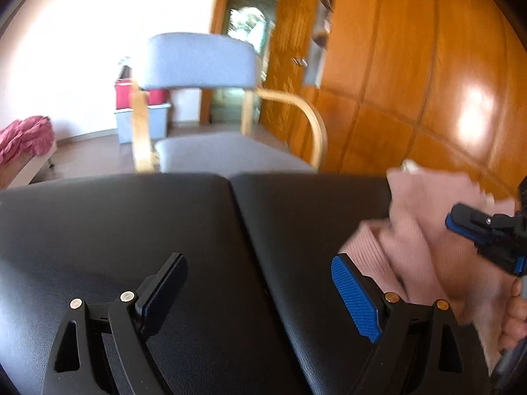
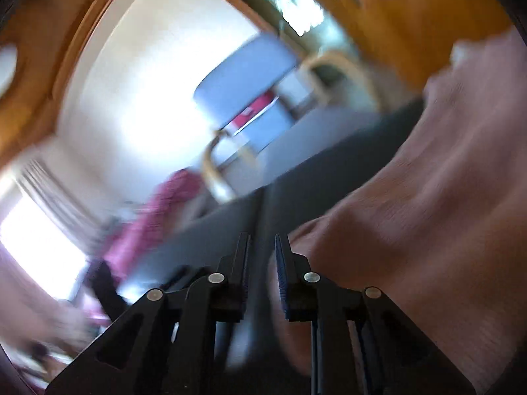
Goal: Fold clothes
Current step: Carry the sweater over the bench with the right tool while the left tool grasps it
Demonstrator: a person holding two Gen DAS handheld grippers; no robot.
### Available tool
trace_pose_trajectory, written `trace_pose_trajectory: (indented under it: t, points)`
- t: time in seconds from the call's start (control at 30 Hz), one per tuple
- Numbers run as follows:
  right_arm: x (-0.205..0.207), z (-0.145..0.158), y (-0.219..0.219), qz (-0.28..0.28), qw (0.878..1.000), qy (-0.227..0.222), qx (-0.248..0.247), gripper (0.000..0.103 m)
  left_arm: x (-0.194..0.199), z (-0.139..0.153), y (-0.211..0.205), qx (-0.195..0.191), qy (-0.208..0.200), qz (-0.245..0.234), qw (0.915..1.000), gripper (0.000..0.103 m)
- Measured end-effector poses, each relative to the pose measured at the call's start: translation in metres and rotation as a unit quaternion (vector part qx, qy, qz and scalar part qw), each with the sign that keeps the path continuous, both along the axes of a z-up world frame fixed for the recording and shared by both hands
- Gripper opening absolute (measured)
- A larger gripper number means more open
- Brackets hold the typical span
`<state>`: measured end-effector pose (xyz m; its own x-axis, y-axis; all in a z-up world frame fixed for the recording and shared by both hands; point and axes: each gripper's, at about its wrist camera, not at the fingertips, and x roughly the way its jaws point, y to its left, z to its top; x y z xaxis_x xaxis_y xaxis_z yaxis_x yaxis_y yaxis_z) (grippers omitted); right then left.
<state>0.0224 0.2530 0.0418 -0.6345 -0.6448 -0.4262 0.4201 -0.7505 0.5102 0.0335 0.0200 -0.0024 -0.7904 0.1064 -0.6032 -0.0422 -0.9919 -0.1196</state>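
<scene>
Nearest the left wrist camera, the left gripper (image 1: 260, 296) is held wide open over a black padded surface (image 1: 131, 223), nothing between its fingers. Just beside its blue-padded finger (image 1: 357, 299), a pale pink knitted garment (image 1: 425, 230) is seen bunched at the right end of the surface, part of it lifted off the padding. The right gripper (image 2: 263, 263) is pictured with only a narrow gap left between its fingers; whether any cloth is pinched there cannot be told, the right wrist view being blurred, though the knit lies against its right side. The garment is judged light, soft and limp, likely to sag and stretch; a hold at a ribbed cuff or hem would be firmest. A seam (image 1: 243, 217) divides the padding, whose left half lies open for spreading. Past the far edge a grey chair (image 1: 201, 62) is seen, a wooden wardrobe (image 1: 411, 65) to the right.
</scene>
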Motion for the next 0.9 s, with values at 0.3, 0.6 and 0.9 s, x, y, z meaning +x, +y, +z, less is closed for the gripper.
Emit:
trace_pose_trajectory:
  t: [0.3, 0.6, 0.9]
  points:
    - [0.061, 0.000, 0.032, -0.189, 0.971, 0.133, 0.055, 0.081, -0.041, 0.000, 0.078, -0.057, -0.049, -0.076, 0.9943, 0.091]
    - [0.055, -0.023, 0.041, -0.192, 0.976, 0.102, 0.019, 0.084, -0.077, -0.019, 0.144, -0.142, -0.094, -0.117, 0.9784, 0.091]
    - [0.037, -0.040, 0.047, -0.208, 0.976, 0.063, -0.012, 0.084, -0.082, -0.035, 0.136, -0.112, -0.109, -0.088, 0.9838, 0.103]
